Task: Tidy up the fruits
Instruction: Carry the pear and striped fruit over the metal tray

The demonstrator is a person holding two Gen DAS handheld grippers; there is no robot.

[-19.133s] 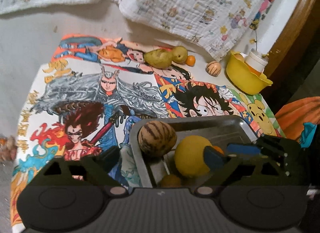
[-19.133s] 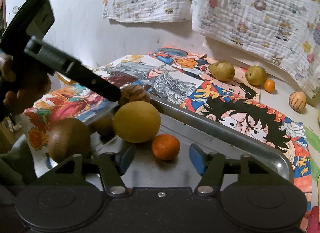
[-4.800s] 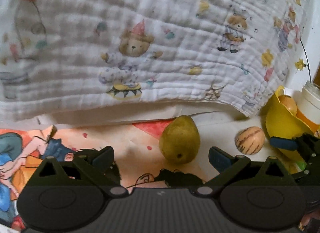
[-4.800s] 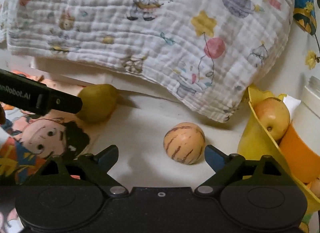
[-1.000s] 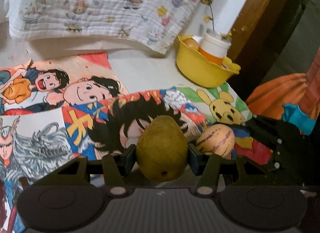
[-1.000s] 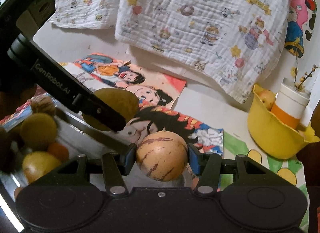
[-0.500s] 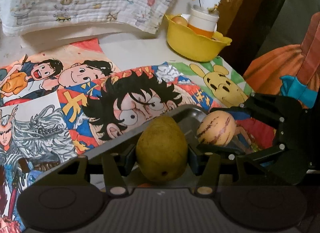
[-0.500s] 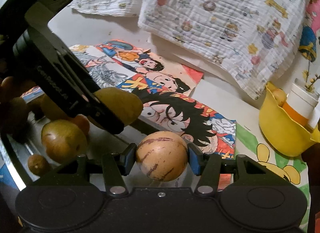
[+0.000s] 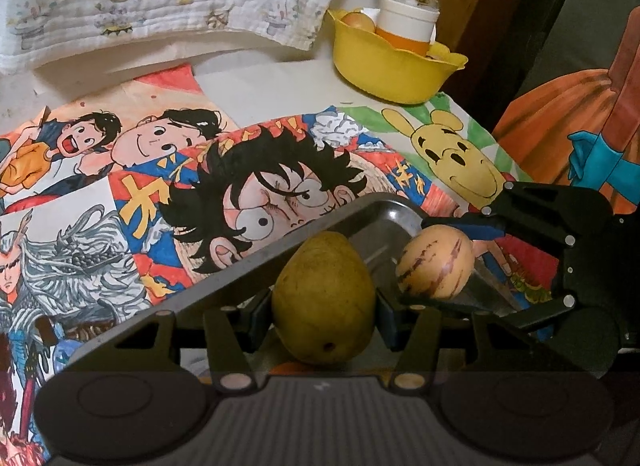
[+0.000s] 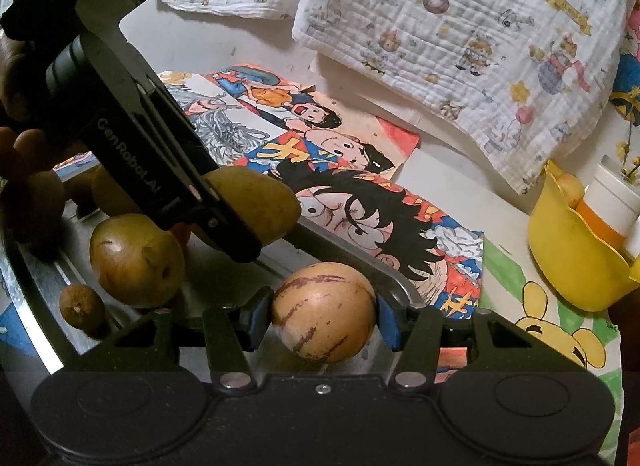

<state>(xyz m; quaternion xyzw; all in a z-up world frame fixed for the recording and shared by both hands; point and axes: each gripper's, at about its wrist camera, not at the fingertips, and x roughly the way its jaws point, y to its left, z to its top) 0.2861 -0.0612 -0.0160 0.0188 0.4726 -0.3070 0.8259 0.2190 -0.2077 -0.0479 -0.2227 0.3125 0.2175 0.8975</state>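
Note:
My left gripper (image 9: 324,312) is shut on a green-yellow pear (image 9: 323,302) and holds it above the metal tray (image 9: 372,205). The pear also shows in the right wrist view (image 10: 256,205), over the tray's far rim (image 10: 344,256). My right gripper (image 10: 324,320) is shut on a tan, purple-striped melon (image 10: 324,312), held over the tray's right corner; it also shows in the left wrist view (image 9: 434,262). Several fruits lie in the tray, among them a brownish pear (image 10: 134,260) and a small brown fruit (image 10: 80,306).
A yellow bowl (image 9: 392,65) with an apple and an orange-and-white cup stands at the back right, also in the right wrist view (image 10: 576,254). Cartoon drawings (image 9: 160,185) cover the table. A printed quilt (image 10: 460,25) hangs at the back.
Both grippers have carried their fruits closer over the tray. Earlier, the pear and the striped melon lay on the table by the quilt and were picked up.

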